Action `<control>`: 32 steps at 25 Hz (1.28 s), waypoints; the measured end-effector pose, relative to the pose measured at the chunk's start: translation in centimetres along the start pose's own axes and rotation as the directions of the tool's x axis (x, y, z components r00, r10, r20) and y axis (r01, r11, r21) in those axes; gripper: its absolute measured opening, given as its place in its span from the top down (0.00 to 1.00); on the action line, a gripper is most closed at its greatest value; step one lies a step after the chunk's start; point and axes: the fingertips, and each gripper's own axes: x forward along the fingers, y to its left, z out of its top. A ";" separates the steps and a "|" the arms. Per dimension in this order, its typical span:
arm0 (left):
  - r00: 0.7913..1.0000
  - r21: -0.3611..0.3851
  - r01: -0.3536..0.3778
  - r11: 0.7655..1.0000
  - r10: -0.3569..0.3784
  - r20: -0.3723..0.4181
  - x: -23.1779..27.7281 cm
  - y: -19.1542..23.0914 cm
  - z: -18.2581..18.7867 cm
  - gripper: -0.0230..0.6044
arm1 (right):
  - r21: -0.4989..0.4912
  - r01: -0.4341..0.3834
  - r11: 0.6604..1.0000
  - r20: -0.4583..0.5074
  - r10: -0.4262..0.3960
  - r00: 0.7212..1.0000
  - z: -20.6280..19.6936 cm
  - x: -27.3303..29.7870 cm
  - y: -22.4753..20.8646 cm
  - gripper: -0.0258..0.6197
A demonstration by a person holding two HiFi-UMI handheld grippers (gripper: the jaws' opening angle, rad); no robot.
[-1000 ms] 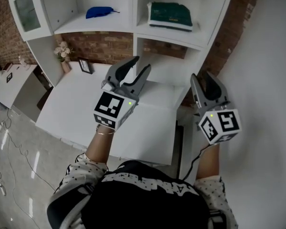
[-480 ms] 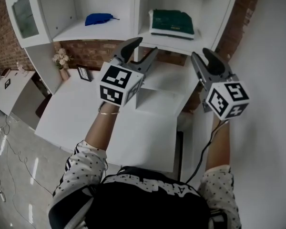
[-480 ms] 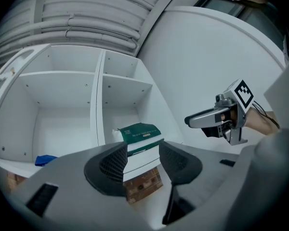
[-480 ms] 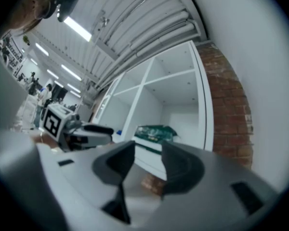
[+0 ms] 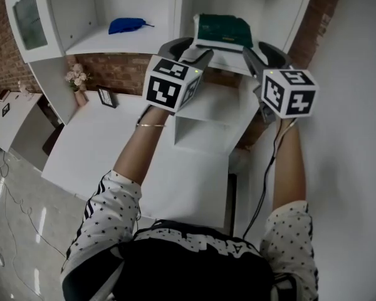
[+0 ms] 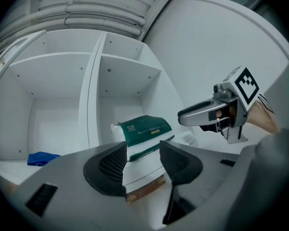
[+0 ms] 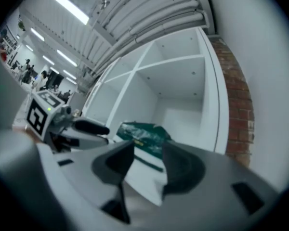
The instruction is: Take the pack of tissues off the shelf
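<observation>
The green pack of tissues (image 5: 224,29) lies flat in the right-hand compartment of the white shelf (image 5: 289,12), just ahead of my grippers and untouched. My left gripper (image 5: 189,47) and right gripper (image 5: 262,50) both stand spread, their jaws having just been opening, with nothing pinched and the pack only showing beyond each gap. I judge it best to come in level, one on each end, and close evenly so the soft wrap doesn't slip.
</observation>
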 end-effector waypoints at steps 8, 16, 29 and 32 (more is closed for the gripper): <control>1.000 0.006 -0.012 1.000 0.012 -0.018 -0.1 0.7 -0.4 0.59 | 0.022 0.067 0.998 -0.098 -0.064 0.993 -0.6 3.8 -1.6 0.68; 1.000 0.006 -0.017 1.000 0.017 -0.023 -1.2 1.9 -0.8 0.59 | -0.008 0.119 0.993 -0.150 -0.119 0.982 -1.9 5.0 -2.3 0.77; 1.000 0.014 -0.002 1.000 0.002 -0.018 0.0 1.4 0.0 0.59 | -0.015 -0.030 0.999 -0.092 0.029 0.995 -1.0 2.5 -0.4 0.91; 1.000 0.005 0.001 1.000 -0.001 -0.016 0.3 1.4 0.3 0.59 | -0.026 -0.071 0.997 -0.082 0.068 0.994 -0.8 1.4 -0.2 0.91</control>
